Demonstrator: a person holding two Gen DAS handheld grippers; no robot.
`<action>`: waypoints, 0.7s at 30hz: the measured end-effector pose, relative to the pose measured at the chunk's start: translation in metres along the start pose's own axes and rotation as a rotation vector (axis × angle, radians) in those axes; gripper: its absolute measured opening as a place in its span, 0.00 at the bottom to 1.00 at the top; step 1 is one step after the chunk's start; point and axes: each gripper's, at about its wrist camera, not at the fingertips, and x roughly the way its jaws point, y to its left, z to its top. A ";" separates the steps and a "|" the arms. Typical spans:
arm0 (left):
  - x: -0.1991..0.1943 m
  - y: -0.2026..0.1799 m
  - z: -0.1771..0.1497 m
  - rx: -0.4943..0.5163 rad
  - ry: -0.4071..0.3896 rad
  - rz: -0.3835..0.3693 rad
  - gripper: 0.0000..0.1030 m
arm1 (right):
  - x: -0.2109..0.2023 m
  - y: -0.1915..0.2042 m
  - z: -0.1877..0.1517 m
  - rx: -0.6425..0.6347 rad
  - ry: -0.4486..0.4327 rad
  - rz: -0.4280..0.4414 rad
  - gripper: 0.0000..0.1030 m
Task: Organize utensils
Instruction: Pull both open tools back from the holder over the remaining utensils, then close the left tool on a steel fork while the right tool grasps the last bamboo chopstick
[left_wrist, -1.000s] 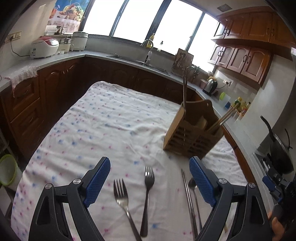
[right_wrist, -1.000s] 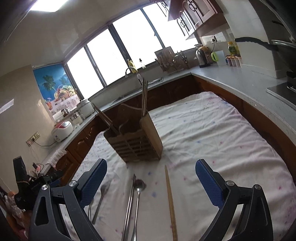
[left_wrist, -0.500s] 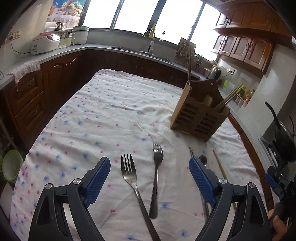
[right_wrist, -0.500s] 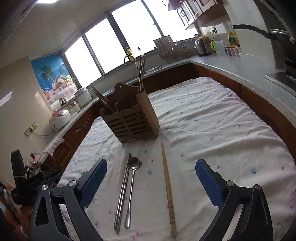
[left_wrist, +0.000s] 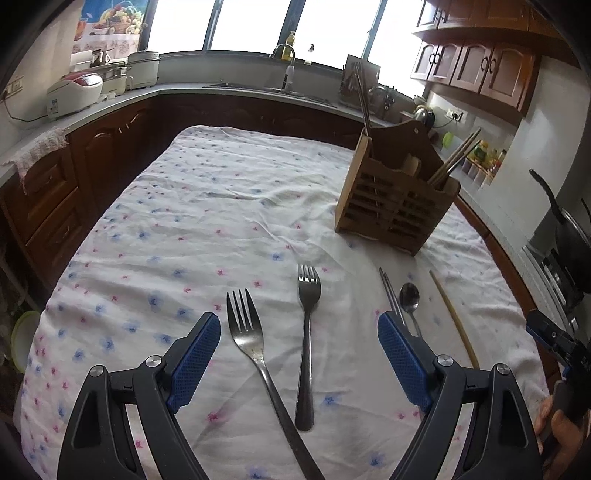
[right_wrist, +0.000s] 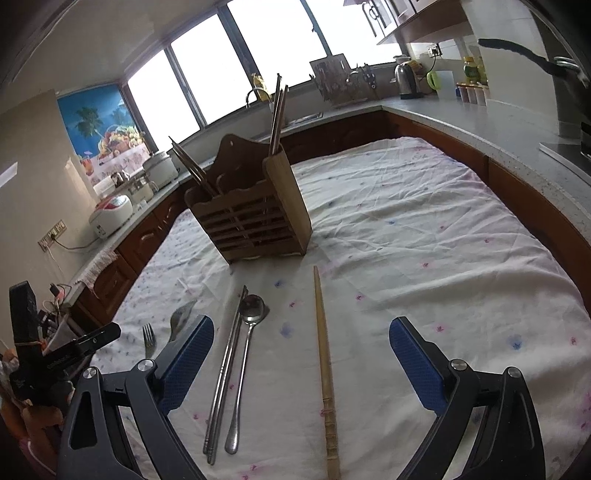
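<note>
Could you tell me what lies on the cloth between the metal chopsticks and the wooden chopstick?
A single metal spoon lies between the metal chopsticks and the wooden chopstick, roughly parallel to both. The right wrist view shows it best.

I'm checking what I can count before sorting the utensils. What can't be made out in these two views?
- Holder compartments: contents hidden by its slatted front in both views; only sticks poke out.
- Metal chopsticks and spoon: handles hidden behind the left gripper finger, left wrist view.
- Forks: mostly covered by the right gripper finger, right wrist view.
- Longer fork's handle end: cut off by the bottom edge, left wrist view.
</note>
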 end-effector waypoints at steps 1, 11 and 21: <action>0.002 -0.001 0.000 0.002 0.004 0.001 0.85 | 0.003 0.001 0.001 -0.009 0.007 -0.004 0.92; 0.040 -0.010 0.016 0.070 0.058 0.031 0.84 | 0.039 0.002 0.011 -0.058 0.083 -0.021 0.70; 0.083 -0.017 0.034 0.113 0.122 0.060 0.83 | 0.072 0.002 0.020 -0.097 0.148 -0.034 0.66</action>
